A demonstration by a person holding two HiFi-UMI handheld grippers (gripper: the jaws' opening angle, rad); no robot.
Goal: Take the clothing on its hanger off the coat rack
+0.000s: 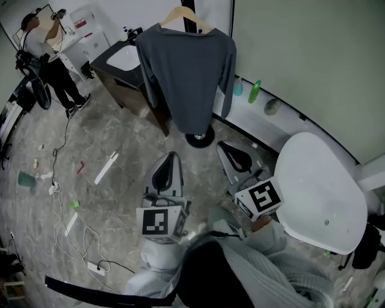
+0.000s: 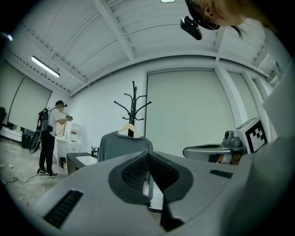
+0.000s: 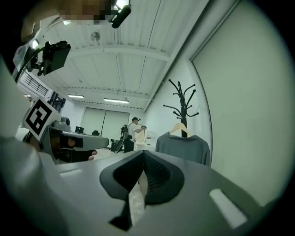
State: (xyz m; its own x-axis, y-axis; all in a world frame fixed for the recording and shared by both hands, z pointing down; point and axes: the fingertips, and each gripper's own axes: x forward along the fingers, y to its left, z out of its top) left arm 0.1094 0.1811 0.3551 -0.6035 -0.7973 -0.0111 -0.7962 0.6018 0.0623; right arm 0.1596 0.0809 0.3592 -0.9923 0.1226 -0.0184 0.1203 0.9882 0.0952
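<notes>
A grey long-sleeved top (image 1: 185, 72) hangs on a wooden hanger (image 1: 183, 16) on a black coat rack whose round base (image 1: 200, 139) stands on the floor. The rack's branched top (image 2: 133, 99) shows in the left gripper view, with the grey top (image 2: 123, 144) below it. From the right gripper view the grey top (image 3: 183, 146) hangs under the hanger (image 3: 180, 129). My left gripper (image 1: 166, 163) and right gripper (image 1: 231, 151) are both shut and empty, held side by side short of the rack, apart from the garment.
A dark cabinet with a white basin (image 1: 123, 60) stands left of the rack. A white round table (image 1: 319, 192) is at the right. A person (image 1: 48, 60) stands at the far left. Cables and a power strip (image 1: 95, 267) lie on the floor, and bottles (image 1: 254, 91) stand by the wall.
</notes>
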